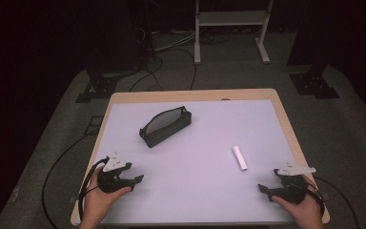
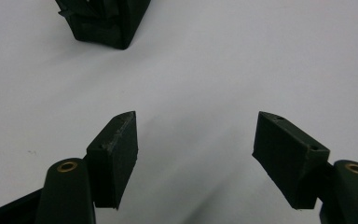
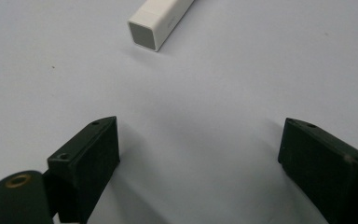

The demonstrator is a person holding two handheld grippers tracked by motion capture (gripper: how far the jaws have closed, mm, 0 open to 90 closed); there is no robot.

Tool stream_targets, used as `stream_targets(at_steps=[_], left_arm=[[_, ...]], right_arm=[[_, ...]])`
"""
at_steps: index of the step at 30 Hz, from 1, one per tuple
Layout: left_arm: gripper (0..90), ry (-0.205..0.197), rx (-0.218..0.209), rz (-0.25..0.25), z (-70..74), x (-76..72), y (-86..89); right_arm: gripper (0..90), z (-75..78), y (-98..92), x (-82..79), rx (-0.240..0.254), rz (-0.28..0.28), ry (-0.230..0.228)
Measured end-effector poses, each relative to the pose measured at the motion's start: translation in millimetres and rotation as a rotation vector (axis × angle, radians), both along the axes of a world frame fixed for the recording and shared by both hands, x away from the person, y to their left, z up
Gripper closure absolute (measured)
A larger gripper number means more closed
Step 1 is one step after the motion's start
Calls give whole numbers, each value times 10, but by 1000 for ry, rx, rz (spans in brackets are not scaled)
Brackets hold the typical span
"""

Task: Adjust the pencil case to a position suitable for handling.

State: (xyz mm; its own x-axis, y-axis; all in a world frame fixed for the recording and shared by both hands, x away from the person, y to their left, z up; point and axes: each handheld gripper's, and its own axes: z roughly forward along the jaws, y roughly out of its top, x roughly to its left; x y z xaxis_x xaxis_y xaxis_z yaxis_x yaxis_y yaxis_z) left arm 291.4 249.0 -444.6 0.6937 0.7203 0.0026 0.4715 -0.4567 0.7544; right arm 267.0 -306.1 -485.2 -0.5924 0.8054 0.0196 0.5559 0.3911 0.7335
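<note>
A black zip pouch [image 1: 165,126] lies open on the white mat [image 1: 195,143], left of centre toward the back; its corner [image 2: 103,23] shows at the top of the left gripper view. A small white rectangular stick [image 1: 239,158] lies right of centre, and its square end [image 3: 161,21] faces the right gripper. My left gripper [image 1: 136,181] rests near the front left corner, open, nothing between its fingers [image 2: 116,154]. My right gripper [image 1: 263,189] rests near the front right corner, open and empty, a short way in front of the stick.
The mat covers a wooden table [image 1: 286,119] with a thin bare border. Beyond the table are a dark floor with cables [image 1: 171,62], black stand bases [image 1: 314,83] and a white frame's legs [image 1: 198,33]. Cables trail from both grippers off the front corners.
</note>
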Motion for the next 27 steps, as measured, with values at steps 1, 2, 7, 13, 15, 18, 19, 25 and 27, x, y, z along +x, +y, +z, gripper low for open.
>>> stream_targets(at_steps=[1,2,7,13,15,18,19,25,27], left_arm=[[313,0,-4,0,5,10,-4],[317,0,-4,0,5,10,-4],[330,-2,-10,-5,52,74,-26],[366,-8,-4,-15,108,132,-55],[380,-11,-2,-17,128,150,-64],[397,-13,-6,-14,161,180,-75],[402,-13,-2,-18,174,195,-75],[434,-20,-11,-12,235,274,-106],[437,-22,-7,-13,244,288,-108]], right_arm=[[114,0,0,0,0,0,0],[114,0,0,0,0,0,0],[114,0,-1,0,0,0,0],[114,0,-1,0,-1,1,0],[114,0,-1,0,0,0,0],[114,0,0,0,0,0,0],[114,0,-1,0,0,0,0],[114,0,-1,0,0,0,0],[114,0,-1,0,0,1,0]])
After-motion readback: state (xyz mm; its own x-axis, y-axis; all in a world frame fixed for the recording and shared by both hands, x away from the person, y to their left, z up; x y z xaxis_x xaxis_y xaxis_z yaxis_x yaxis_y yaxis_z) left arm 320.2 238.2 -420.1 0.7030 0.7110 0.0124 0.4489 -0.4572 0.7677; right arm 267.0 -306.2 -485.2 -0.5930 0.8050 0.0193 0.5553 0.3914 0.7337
